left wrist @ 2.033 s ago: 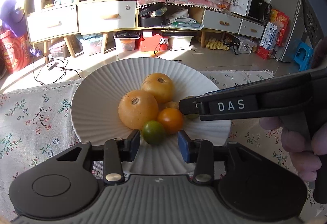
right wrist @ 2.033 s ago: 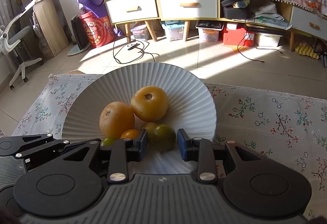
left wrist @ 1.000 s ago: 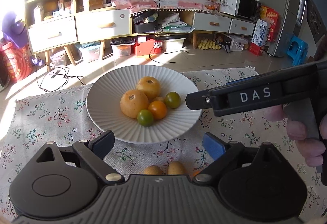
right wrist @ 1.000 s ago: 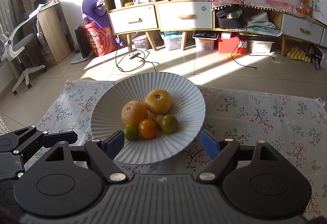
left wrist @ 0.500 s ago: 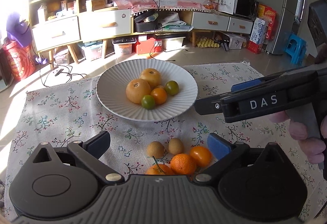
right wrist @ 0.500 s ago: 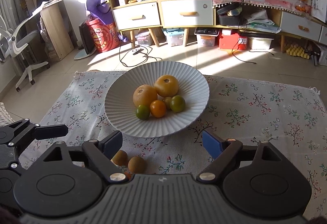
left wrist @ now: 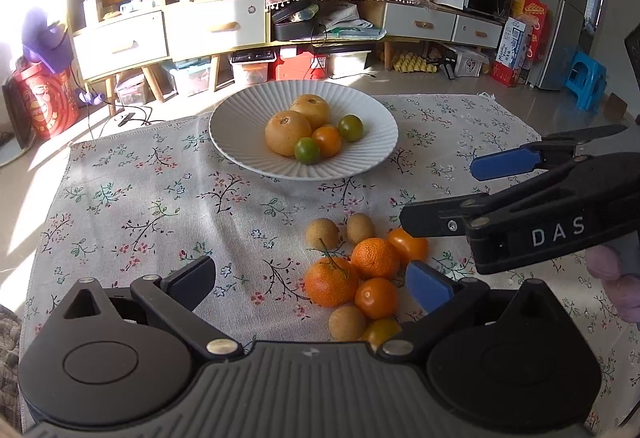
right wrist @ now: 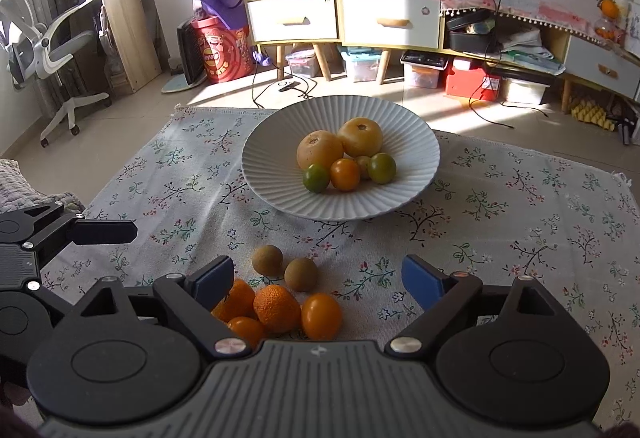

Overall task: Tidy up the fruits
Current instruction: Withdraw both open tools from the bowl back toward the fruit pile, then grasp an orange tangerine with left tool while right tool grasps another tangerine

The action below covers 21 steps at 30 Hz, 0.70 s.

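A white ribbed plate (left wrist: 240,142) (right wrist: 272,174) on the floral cloth holds two large yellow fruits (right wrist: 320,152), one small orange fruit and two small green ones (right wrist: 316,178). Nearer me lies a loose pile: tangerines (left wrist: 374,258) (right wrist: 278,308), small orange fruits (right wrist: 322,316) and brown round fruits (left wrist: 322,233) (right wrist: 267,259). My left gripper (left wrist: 310,280) hangs wide open over the pile, gripping nothing. My right gripper (right wrist: 319,278) (left wrist: 438,192) is open and its jaws are still opening; no pad touches a fruit. The left gripper's fingers (right wrist: 104,232) show at the left edge of the right wrist view.
The floral cloth (right wrist: 520,206) covers the low table; its far edge lies just behind the plate. Beyond are the sunlit floor, cabinets with drawers (right wrist: 380,22), storage boxes and an office chair (right wrist: 52,50). A hand (left wrist: 612,270) holds the right gripper.
Both grippers let go of small green fruits, which now lie on the plate. Both opened wide and drew back from the plate, bringing the loose pile into view.
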Each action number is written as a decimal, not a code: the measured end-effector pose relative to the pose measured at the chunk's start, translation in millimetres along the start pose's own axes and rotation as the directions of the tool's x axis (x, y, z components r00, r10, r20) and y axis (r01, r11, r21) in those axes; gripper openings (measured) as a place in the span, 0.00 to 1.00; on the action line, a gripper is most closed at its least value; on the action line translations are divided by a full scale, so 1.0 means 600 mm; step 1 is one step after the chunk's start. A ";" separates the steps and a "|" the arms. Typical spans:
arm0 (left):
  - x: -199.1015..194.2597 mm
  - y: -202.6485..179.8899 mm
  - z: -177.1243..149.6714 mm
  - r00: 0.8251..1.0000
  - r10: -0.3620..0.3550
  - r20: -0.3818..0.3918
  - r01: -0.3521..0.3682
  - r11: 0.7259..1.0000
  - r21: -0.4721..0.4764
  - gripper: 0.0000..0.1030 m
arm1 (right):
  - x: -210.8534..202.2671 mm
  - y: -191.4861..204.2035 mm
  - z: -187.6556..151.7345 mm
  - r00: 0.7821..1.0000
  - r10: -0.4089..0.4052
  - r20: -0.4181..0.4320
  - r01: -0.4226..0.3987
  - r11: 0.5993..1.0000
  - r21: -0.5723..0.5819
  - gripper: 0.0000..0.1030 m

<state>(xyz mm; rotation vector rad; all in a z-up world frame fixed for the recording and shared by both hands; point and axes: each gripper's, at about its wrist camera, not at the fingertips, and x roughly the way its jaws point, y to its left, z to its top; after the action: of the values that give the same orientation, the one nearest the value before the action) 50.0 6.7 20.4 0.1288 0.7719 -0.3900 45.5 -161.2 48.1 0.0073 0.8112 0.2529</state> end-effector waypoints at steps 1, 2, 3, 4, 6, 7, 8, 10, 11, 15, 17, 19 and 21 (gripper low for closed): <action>0.001 0.003 -0.003 1.000 0.000 -0.008 0.000 1.000 -0.003 0.93 | 0.000 0.000 -0.003 1.000 0.002 -0.001 -0.002 1.000 0.000 0.88; 0.001 0.005 -0.006 1.000 0.000 -0.015 0.000 1.000 -0.005 0.93 | 0.001 0.002 -0.007 1.000 0.000 -0.004 0.000 1.000 0.001 0.88; 0.001 0.006 -0.009 1.000 -0.001 -0.019 0.001 1.000 -0.006 0.93 | 0.001 0.003 -0.010 1.000 -0.004 -0.008 0.004 1.000 0.001 0.88; 0.000 0.008 -0.012 1.000 0.000 -0.022 0.000 1.000 -0.009 0.93 | 0.001 0.003 -0.011 1.000 -0.006 -0.010 0.006 1.000 0.000 0.88; -0.003 0.013 -0.017 1.000 -0.001 -0.028 0.000 1.000 -0.019 0.93 | -0.001 0.004 -0.016 1.000 -0.003 -0.010 0.003 1.000 -0.002 0.88; -0.004 0.015 -0.020 1.000 -0.003 -0.030 0.002 1.000 -0.025 0.93 | -0.003 0.004 -0.017 1.000 0.000 -0.010 0.000 1.000 -0.002 0.89; -0.005 0.017 -0.023 1.000 -0.004 -0.031 0.003 1.000 -0.030 0.93 | -0.004 0.004 -0.019 1.000 0.004 -0.009 -0.004 1.000 -0.001 0.89; -0.006 0.021 -0.027 0.999 -0.008 -0.033 0.007 0.999 -0.035 0.93 | -0.006 0.004 -0.023 1.000 0.007 -0.008 -0.008 1.000 -0.001 0.89; -0.007 0.022 -0.030 0.999 -0.009 -0.034 0.008 0.999 -0.036 0.93 | -0.006 0.005 -0.025 1.000 0.010 -0.007 -0.010 1.000 -0.002 0.89; -0.010 0.024 -0.039 0.999 -0.009 -0.040 0.008 0.999 -0.033 0.93 | -0.008 0.010 -0.037 1.000 0.014 -0.010 -0.014 1.000 -0.016 0.90; -0.009 0.022 -0.041 0.999 -0.009 -0.044 0.008 1.000 -0.027 0.93 | -0.008 0.012 -0.042 1.000 0.016 -0.016 -0.016 1.000 -0.023 0.90; -0.009 0.022 -0.046 0.999 -0.007 -0.047 0.006 1.000 -0.021 0.93 | -0.008 0.014 -0.048 1.000 0.014 -0.022 -0.015 0.999 -0.032 0.91; -0.008 0.021 -0.051 0.999 -0.008 -0.053 0.008 1.000 -0.012 0.93 | -0.005 0.015 -0.053 1.000 0.011 -0.028 -0.012 0.999 -0.041 0.91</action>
<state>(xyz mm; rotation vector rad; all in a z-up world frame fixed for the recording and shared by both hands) 31.6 27.3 1.4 0.1251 0.8275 -0.3906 18.8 -155.8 29.4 -0.0305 0.8336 0.2809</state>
